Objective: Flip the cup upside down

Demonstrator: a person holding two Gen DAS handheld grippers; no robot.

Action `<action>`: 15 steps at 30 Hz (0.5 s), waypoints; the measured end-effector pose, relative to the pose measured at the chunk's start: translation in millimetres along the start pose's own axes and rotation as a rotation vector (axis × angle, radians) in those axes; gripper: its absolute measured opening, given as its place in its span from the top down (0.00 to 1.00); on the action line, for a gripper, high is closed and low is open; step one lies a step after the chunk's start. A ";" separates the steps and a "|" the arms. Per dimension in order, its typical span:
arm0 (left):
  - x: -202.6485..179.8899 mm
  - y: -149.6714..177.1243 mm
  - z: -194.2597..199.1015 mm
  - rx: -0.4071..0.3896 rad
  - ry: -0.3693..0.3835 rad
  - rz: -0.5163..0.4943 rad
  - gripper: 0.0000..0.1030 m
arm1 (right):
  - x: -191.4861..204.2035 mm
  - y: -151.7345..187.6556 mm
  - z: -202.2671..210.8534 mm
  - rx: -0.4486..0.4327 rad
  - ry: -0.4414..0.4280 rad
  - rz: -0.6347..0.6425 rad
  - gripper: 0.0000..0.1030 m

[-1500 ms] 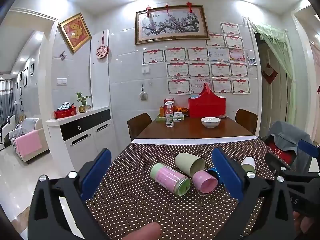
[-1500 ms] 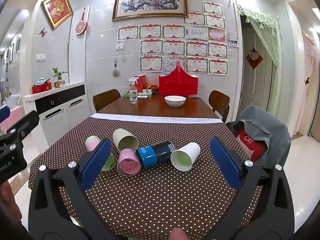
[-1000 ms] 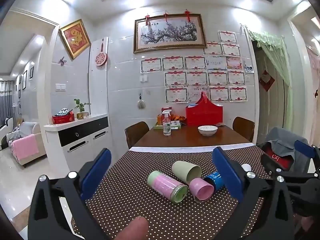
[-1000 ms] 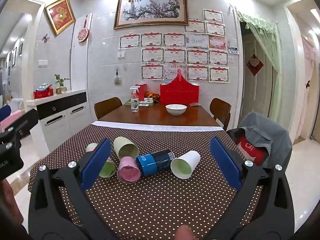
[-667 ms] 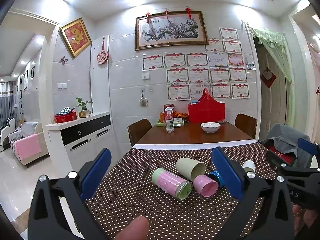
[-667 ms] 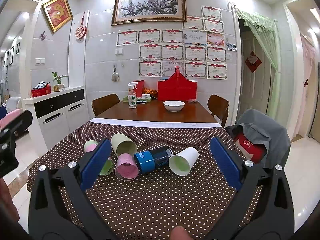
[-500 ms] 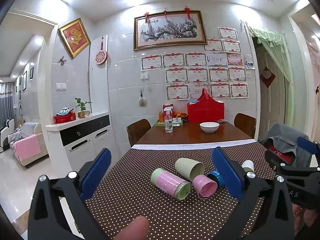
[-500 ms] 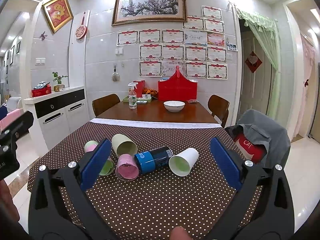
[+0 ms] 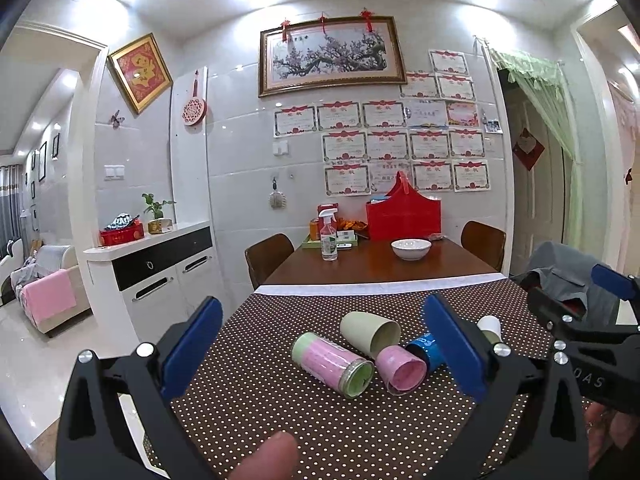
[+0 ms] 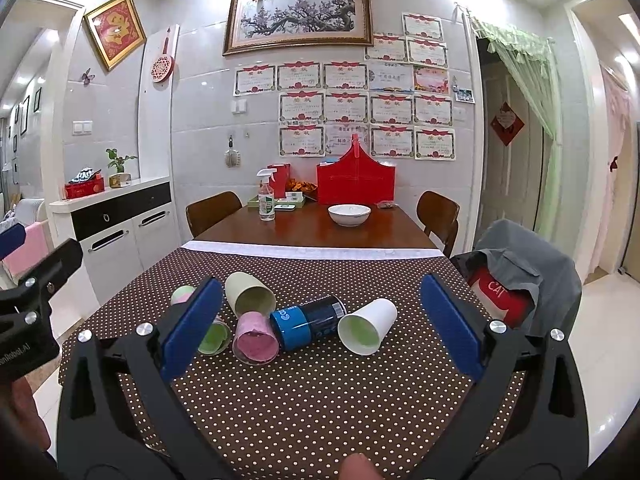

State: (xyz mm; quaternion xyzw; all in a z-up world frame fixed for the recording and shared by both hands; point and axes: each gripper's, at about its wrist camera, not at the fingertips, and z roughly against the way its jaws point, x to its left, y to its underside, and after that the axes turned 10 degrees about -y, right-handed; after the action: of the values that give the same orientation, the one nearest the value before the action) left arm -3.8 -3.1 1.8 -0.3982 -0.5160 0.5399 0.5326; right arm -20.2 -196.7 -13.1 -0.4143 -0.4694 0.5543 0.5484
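Several cups lie on their sides on the brown dotted tablecloth (image 10: 312, 408). They are a pink-and-green cup (image 9: 332, 364), a pale green cup (image 10: 250, 299), a pink cup (image 10: 256, 336), a blue cup (image 10: 308, 322) and a white paper cup (image 10: 368, 331). My left gripper (image 9: 320, 344) is open and empty, held above the near table edge short of the cups. My right gripper (image 10: 316, 330) is open and empty, also short of the cups. The right gripper shows at the right of the left wrist view (image 9: 580, 320).
The far bare wood half of the table holds a white bowl (image 10: 349, 214), a spray bottle (image 10: 266, 197) and a red basket (image 10: 356, 183). Chairs stand at both sides; one at the right carries a grey jacket (image 10: 520, 264). A white sideboard (image 10: 120, 224) stands left.
Both grippers stayed open. The views bobbed up and down slightly. The cups did not move.
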 end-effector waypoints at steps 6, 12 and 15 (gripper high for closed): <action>0.7 0.3 -2.0 0.009 0.001 0.001 0.04 | 0.1 0.5 -1.9 0.002 0.001 0.002 0.06; -2.5 -0.3 -11.0 0.025 0.012 0.006 0.04 | -0.8 0.0 -6.6 0.005 0.004 0.004 0.06; -6.1 -0.5 -16.4 0.029 0.014 0.002 0.04 | -2.1 -1.5 -12.4 0.012 0.004 0.007 0.06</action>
State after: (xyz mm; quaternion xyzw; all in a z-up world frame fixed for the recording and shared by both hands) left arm 13.0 -7.0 -0.9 -0.3947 -0.5039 0.5450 0.5417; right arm -7.7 -198.0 -14.4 -0.4138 -0.4635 0.5582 0.5498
